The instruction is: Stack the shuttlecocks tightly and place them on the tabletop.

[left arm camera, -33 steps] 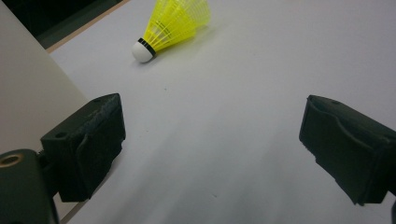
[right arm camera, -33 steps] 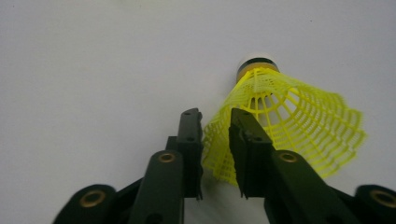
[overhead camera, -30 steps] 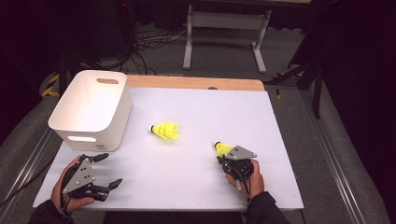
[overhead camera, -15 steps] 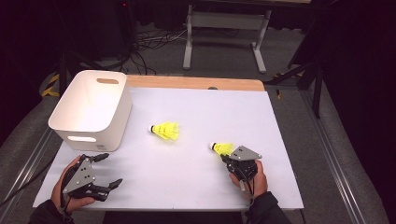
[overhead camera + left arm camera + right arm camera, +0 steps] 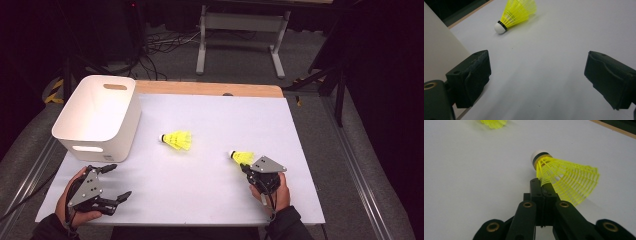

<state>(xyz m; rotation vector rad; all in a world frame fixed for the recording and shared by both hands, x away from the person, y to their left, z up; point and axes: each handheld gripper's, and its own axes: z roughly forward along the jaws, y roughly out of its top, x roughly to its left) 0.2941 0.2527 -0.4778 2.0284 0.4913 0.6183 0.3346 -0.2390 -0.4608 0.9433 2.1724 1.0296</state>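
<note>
Shuttlecocks lie on the white desk (image 5: 210,165), two of them, both yellow with white tips. The right claw (image 5: 245,167) is pinched tight on the net skirt of one shuttlecock (image 5: 242,157), well to the right of the white bin (image 5: 120,135). In the right gripper view its jaws are pressed together on the skirt edge and the white tip points away. The other shuttlecock (image 5: 176,140) lies just right of the bin, touching nothing. The left claw (image 5: 116,182) sits below the bin, jaws wide apart, holding nothing
</note>
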